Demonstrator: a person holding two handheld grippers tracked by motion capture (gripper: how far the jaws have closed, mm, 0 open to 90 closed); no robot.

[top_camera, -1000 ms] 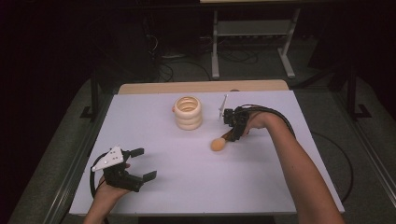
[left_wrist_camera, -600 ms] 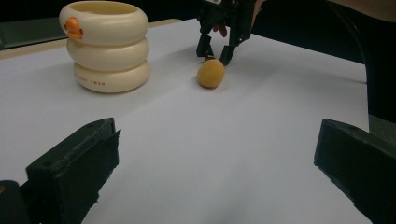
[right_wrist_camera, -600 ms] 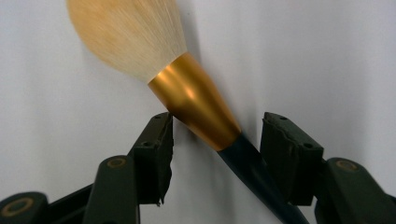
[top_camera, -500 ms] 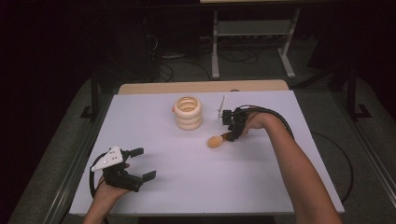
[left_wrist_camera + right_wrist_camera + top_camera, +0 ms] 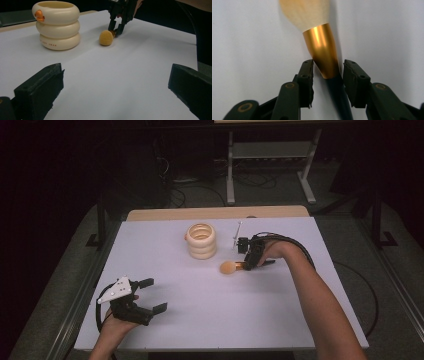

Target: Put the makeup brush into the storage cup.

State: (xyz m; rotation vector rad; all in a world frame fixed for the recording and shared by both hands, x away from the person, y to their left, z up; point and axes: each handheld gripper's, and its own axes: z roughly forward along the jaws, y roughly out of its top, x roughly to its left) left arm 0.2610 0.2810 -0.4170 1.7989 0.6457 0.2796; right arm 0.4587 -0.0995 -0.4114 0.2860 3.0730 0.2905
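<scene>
A makeup brush [image 5: 228,267] with a fluffy orange head, gold ferrule [image 5: 320,47] and black handle lies on the white table [image 5: 210,320], right of centre. My right gripper [image 5: 245,265] has just been closing, with the brush between its jaws. It is now shut on the brush where ferrule meets handle, pads [image 5: 308,75] on either side. The left gripper view shows the same grip from afar: brush [image 5: 106,37], right gripper [image 5: 116,31]. My left gripper [image 5: 156,295] rests open near the front left edge, its jaws wide apart with nothing between them [image 5: 115,92].
A cream holder of stacked rings [image 5: 201,241] stands just left of the brush, at the table's back centre; an orange duck figure [image 5: 39,15] sits on its top ring. Beyond the table, a metal stand [image 5: 270,165] and cables lie on the dark floor.
The brush head has shifted slightly left and away from me as the right gripper settled on it. The left gripper has stayed put.
</scene>
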